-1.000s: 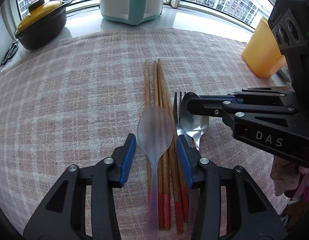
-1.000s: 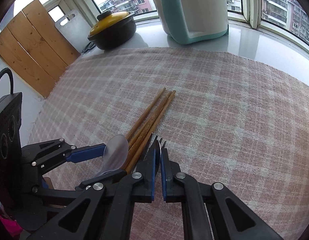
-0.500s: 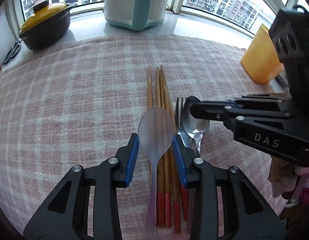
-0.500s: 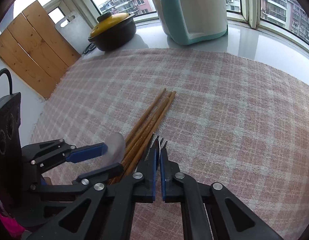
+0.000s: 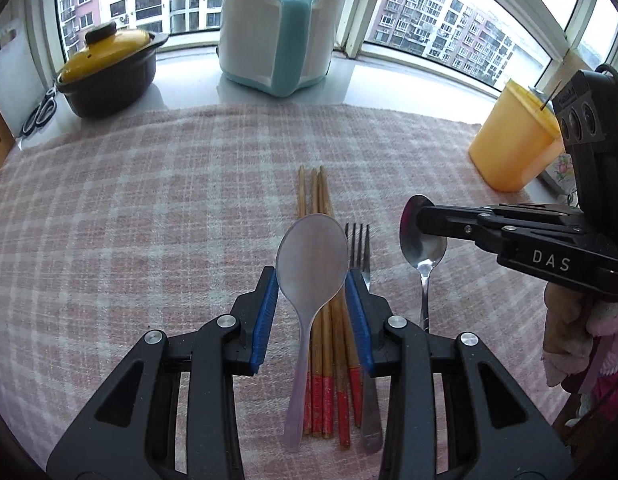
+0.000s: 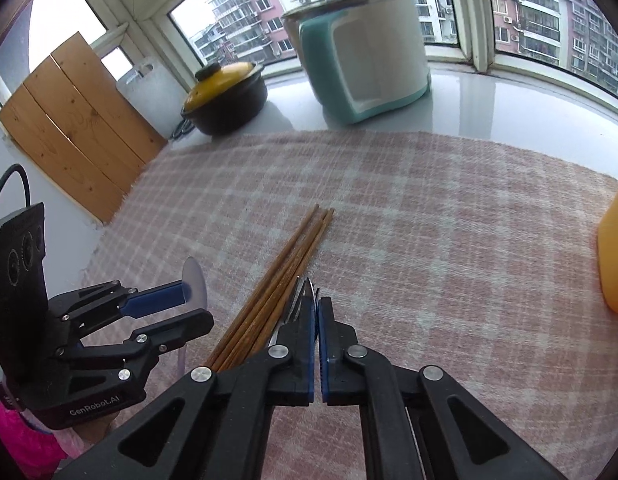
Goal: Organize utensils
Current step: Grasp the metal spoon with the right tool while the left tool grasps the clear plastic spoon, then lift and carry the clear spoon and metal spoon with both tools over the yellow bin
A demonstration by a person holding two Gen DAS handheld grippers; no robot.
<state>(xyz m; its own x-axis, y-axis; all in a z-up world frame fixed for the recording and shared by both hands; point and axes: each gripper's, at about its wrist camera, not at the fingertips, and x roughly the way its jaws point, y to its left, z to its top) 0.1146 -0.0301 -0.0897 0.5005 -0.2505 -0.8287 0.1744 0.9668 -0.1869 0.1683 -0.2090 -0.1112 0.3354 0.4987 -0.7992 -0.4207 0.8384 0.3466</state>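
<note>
- Cloth (image 5: pixel 149 220): pink and white check.
- Chopsticks (image 5: pixel 329 344): brown wood, red ends.
- Plastic spoon (image 5: pixel 311 256): translucent, pale grey.
- Fork (image 5: pixel 359 240) and metal spoon (image 5: pixel 425 252): shiny silver.
- Left gripper (image 5: pixel 311 312) and right gripper (image 6: pixel 317 336): black, with blue pads (image 5: pixel 265 320).
- Pot (image 5: pixel 109 76): dark brown, yellow lid.
- Cooker (image 5: pixel 277 28): white with teal trim.
- Tub (image 5: pixel 513 144): orange-yellow.
- Counter (image 6: pixel 489 108): pale grey, glossy.
- Board (image 6: pixel 77 120): light orange-brown wood.

Black left gripper (image 5: pixel 312 300), blue pads (image 5: pixel 265 320), silver screws.

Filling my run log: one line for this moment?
left gripper: shut on plastic spoon | right gripper: shut on metal spoon | fork, chopsticks: on cloth
</note>
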